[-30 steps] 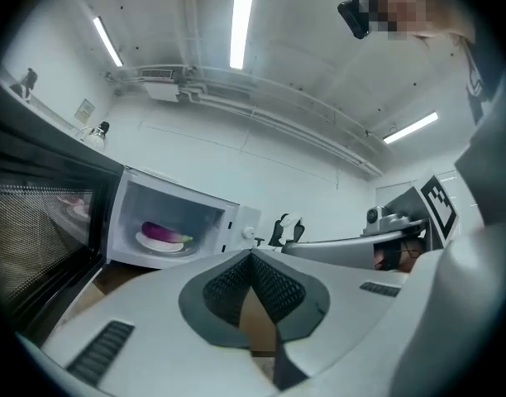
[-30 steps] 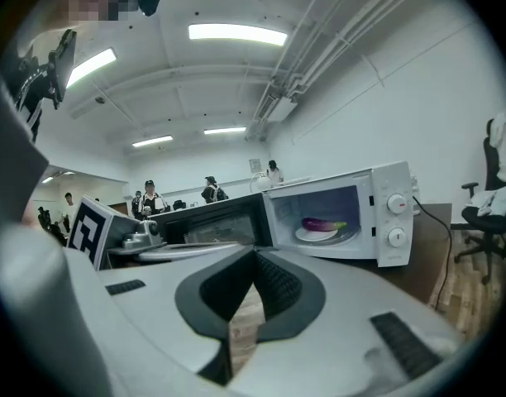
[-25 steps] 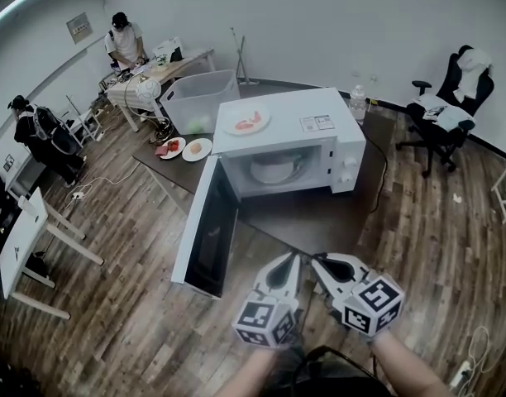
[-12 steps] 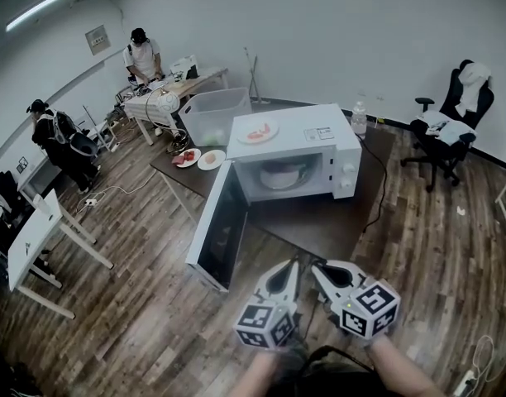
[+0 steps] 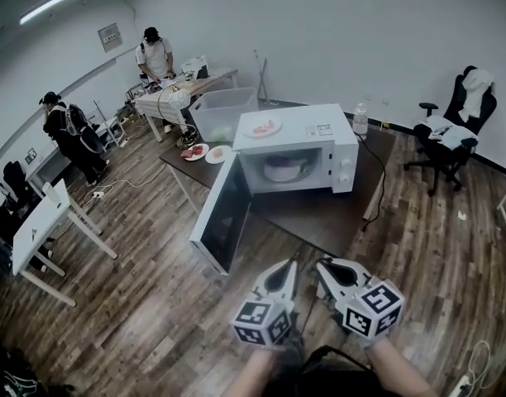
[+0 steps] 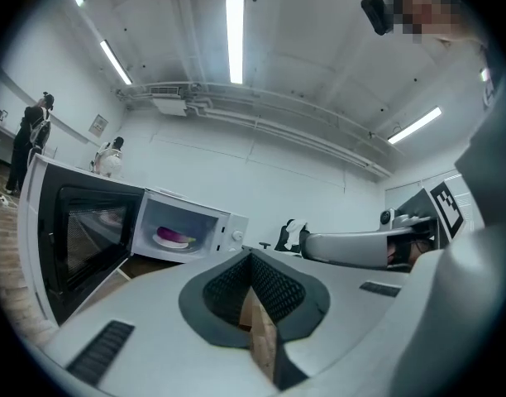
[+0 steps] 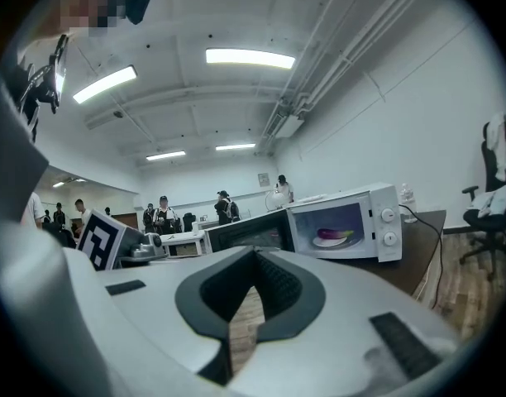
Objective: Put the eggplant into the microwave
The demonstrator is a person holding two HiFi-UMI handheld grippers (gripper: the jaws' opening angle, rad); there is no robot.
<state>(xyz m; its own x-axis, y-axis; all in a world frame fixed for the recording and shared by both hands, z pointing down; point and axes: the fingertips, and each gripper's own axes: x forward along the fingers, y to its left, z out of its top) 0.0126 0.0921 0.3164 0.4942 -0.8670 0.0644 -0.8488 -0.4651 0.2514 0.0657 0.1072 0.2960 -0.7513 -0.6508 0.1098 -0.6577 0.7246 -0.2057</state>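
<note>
Eggplant (image 7: 342, 234) sits inside the microwave (image 5: 303, 131), left gripper (image 5: 294, 263) and right gripper (image 5: 320, 265) closed on nothing well back from it; risk is its wide-open door (image 5: 224, 213) getting bumped or left unlatched.

One white box-shaped microwave (image 5: 298, 143) stands on one dark brown table (image 5: 319, 213). One purple eggplant (image 7: 335, 233) lies inside it. There are four white round plates: one under the eggplant (image 7: 320, 242), one on the microwave's top (image 5: 262, 127), and two at the table's far left (image 5: 197, 150) (image 5: 218, 154). There is one clear plastic bin (image 5: 224, 110), one clear water bottle (image 5: 360, 121) and one black office chair (image 5: 451, 131). The head view shows two people, one standing (image 5: 156, 55) and one bent over (image 5: 67, 135), both far left. There are two grippers, the left gripper (image 5: 289, 265) and the right gripper (image 5: 322, 265).
</note>
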